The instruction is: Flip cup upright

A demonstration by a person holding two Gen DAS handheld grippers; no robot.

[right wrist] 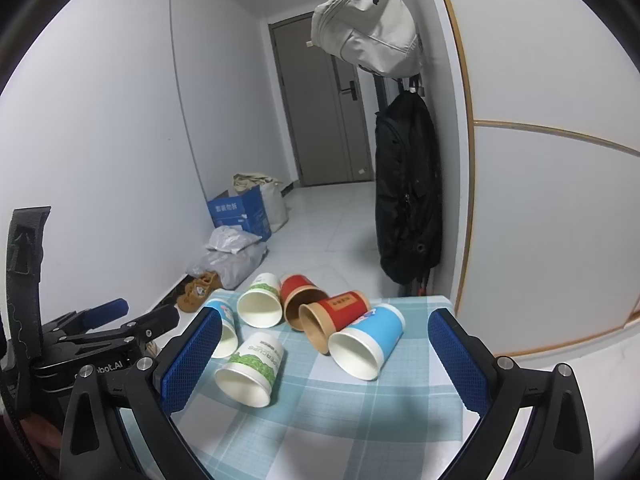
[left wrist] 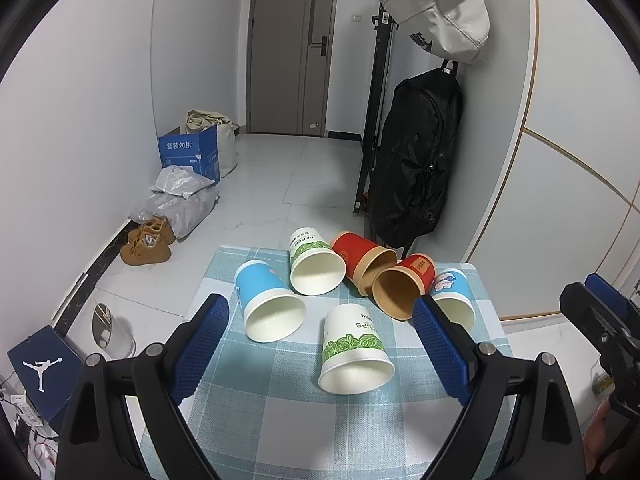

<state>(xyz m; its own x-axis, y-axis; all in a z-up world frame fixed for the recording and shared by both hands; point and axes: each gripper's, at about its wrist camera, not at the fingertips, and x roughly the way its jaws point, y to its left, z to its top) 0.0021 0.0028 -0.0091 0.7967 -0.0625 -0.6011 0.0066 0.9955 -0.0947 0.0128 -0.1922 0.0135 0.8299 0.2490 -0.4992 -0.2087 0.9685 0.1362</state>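
Several paper cups lie on their sides on a small table with a blue checked cloth [left wrist: 280, 420], mouths toward me. Nearest is a white-and-green cup [left wrist: 354, 350], also in the right wrist view [right wrist: 252, 368]. A blue cup [left wrist: 268, 304] lies at the left, another white-and-green cup [left wrist: 314, 266] behind it. Two red cups [left wrist: 360, 260] [left wrist: 404, 286] lie at the back right. A second blue cup [right wrist: 370, 342] lies at the right. My left gripper [left wrist: 320, 344] is open and empty above the near cups. My right gripper [right wrist: 326, 356] is open and empty, the right blue cup between its fingers' line.
The table [right wrist: 360, 420] stands in a hallway with a white tiled floor. A black backpack [left wrist: 416, 160] and a grey bag [left wrist: 440, 8] hang at the right wall. Brown shoes [left wrist: 146, 242], grey parcels and a blue box [left wrist: 190, 154] sit on the floor at the left.
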